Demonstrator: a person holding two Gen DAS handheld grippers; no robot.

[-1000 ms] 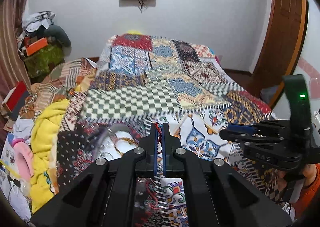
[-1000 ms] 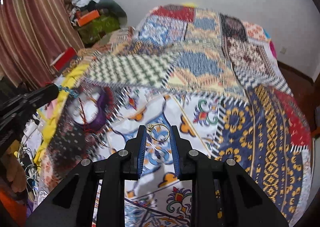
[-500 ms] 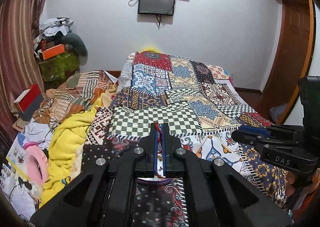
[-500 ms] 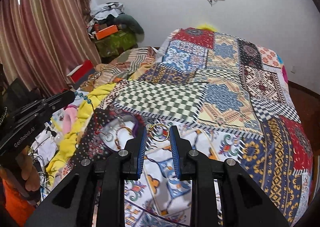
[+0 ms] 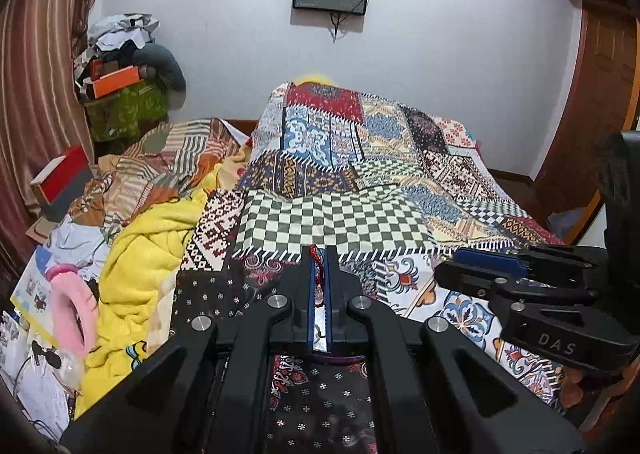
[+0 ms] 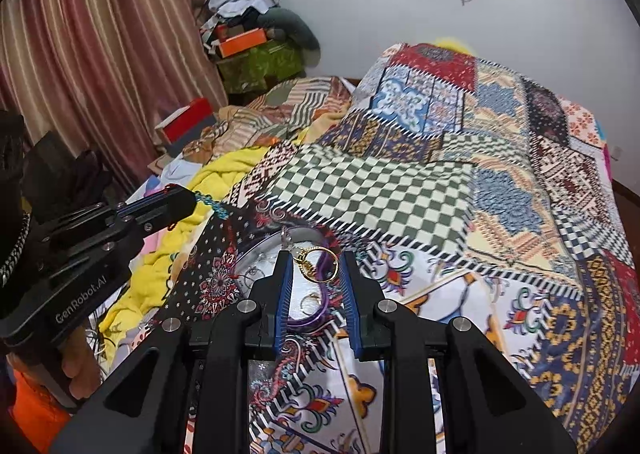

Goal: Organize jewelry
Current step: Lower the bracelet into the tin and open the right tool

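Observation:
My left gripper [image 5: 320, 252] is shut on a red cord bracelet [image 5: 318, 260]; in the right wrist view the left gripper [image 6: 191, 200] shows teal beads [image 6: 212, 206] hanging from its tip. My right gripper [image 6: 316, 256] is shut on a gold ring [image 6: 317, 265], held upright over a purple-rimmed dish [image 6: 310, 320] that lies on the patchwork bedspread [image 6: 420, 194]. Small rings lie inside the dish. In the left wrist view the right gripper [image 5: 452, 264] hovers to the right, and the dish is mostly hidden under my fingers.
A yellow blanket [image 5: 148, 250] and a pink ring-shaped cushion [image 5: 72, 314] lie at the bed's left edge. A red box [image 5: 60, 174], piled clothes and striped curtains [image 6: 100, 54] stand further left. A wooden door [image 5: 592, 114] is at the right.
Both grippers have lifted and tilted up, so more of the wall and room shows. Each keeps its hold. The ring now hangs over the dish.

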